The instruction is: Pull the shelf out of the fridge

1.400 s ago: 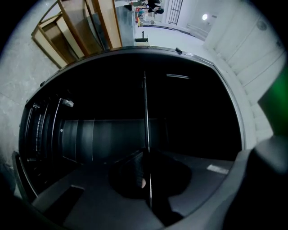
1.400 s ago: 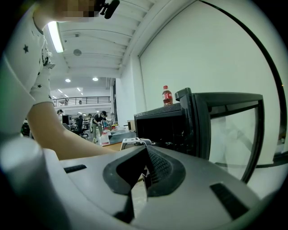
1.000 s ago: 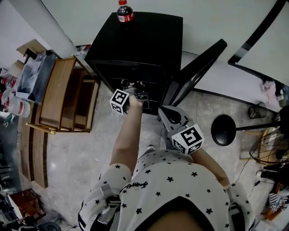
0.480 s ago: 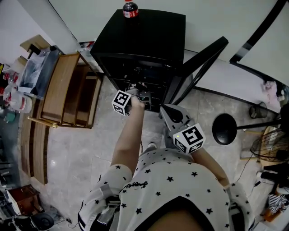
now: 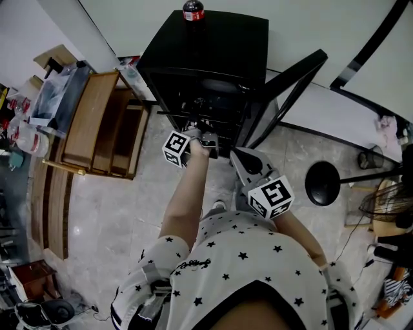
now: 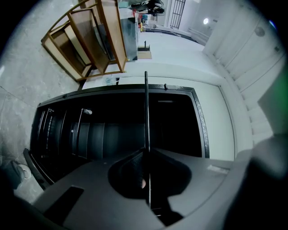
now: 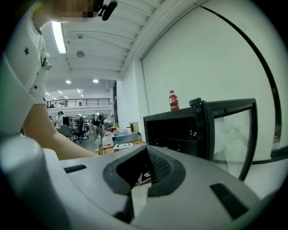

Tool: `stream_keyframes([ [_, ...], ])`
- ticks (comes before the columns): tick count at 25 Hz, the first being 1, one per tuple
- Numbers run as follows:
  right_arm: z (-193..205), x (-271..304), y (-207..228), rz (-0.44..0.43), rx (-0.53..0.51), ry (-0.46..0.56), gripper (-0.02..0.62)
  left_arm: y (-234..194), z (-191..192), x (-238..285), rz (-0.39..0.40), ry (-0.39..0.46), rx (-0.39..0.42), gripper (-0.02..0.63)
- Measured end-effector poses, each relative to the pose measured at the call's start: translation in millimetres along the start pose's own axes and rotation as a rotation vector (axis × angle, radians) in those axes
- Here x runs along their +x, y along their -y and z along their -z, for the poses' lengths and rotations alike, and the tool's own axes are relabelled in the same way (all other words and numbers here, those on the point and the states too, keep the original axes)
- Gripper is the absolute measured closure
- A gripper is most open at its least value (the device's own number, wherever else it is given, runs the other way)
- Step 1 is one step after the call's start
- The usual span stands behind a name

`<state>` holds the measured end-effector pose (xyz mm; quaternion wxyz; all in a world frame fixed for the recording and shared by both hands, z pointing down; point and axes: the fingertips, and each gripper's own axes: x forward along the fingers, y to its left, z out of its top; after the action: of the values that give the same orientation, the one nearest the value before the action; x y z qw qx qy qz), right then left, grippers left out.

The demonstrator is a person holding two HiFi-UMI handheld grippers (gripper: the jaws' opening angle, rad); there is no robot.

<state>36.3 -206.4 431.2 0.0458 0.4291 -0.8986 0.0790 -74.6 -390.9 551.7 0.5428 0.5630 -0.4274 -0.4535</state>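
The black fridge [image 5: 213,45] stands on the floor with its door [image 5: 284,90] swung open to the right. My left gripper [image 5: 205,136] is at the fridge's opening, shut on the front edge of the thin shelf [image 6: 146,112]. In the left gripper view the shelf shows edge-on as a dark line that runs between the jaws [image 6: 146,155] into the dark interior. My right gripper [image 5: 242,158] hangs close to the person's body, in front of the door. Its jaws [image 7: 147,177] are together with nothing between them.
A cola bottle [image 5: 193,11] stands on top of the fridge. A wooden rack [image 5: 97,122] stands just left of the fridge. A round black base [image 5: 322,184] and a fan [image 5: 387,206] are on the floor to the right.
The left gripper has drawn back a little from the fridge opening, still holding the shelf's edge. The right gripper has hardly moved.
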Motion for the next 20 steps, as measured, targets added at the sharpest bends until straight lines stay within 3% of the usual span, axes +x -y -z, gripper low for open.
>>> stream_keyframes([
  [20, 3, -16, -31, 0.052, 0.003, 0.028, 0.601, 0, 1, -46, 0.004, -0.006, -0.009, 0.584],
])
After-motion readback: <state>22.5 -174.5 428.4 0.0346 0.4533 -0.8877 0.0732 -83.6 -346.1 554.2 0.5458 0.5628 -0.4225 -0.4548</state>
